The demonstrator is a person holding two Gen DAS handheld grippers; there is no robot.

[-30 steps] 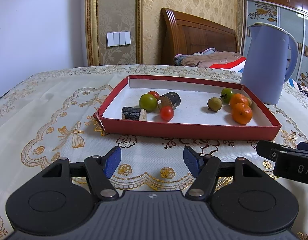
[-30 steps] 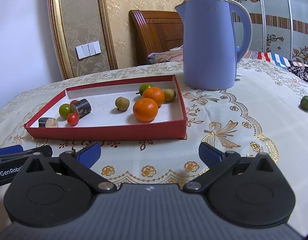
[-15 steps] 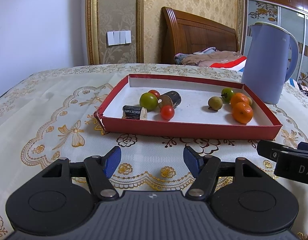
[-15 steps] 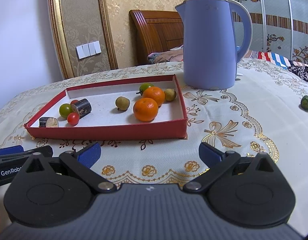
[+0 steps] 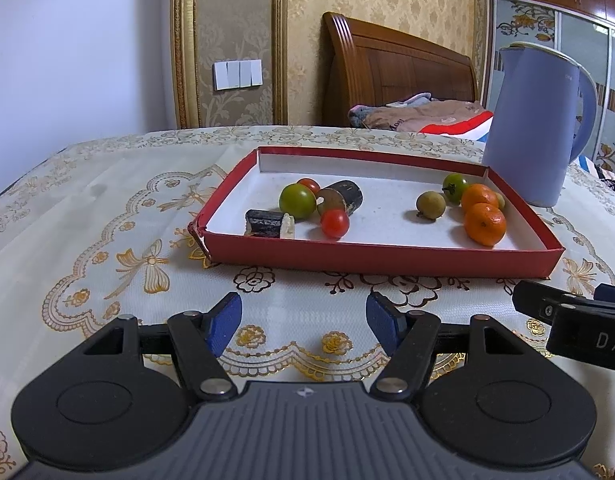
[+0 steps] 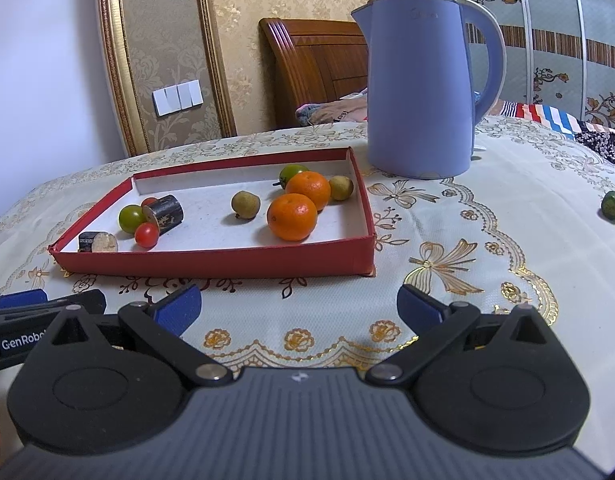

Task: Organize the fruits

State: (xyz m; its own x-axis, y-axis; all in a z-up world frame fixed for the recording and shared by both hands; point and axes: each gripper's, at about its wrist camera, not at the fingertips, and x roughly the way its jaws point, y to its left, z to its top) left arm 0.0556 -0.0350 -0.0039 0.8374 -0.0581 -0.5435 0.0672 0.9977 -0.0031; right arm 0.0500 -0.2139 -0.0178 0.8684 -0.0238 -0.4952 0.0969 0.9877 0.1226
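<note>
Pretty much everything is already gathered in the red tray (image 6: 211, 268), which is set on the patterned tablecloth (image 6: 447, 240) just left of the blue kettle (image 6: 419, 92). The sorting looks deliberate: the two oranges (image 6: 293, 216) are kept at the right end along with two small yellow-brown fruits (image 6: 245, 203) and a green one tucked behind, while a green tomato (image 5: 297, 201) and two red tomatoes (image 5: 334, 223) are bunched at the left end beside two dark cut stalk pieces (image 5: 267, 223) (sugarcane, probably). So it seems grouping by kind is intended.

One small green fruit (image 6: 612, 205) is left out on the cloth, well apart from the tray, far to the right. That's likely what remains to be collected.

Both tools are parked low in front of the tray, side by side and tilted down toward the cloth. The left gripper (image 5: 303, 318) is held with its blue pads apart and nothing between them. The right gripper (image 6: 299, 306) is spread even wider, also empty. Neither is touching any fruit, and the stray fruit sits on the right gripper's side.
</note>
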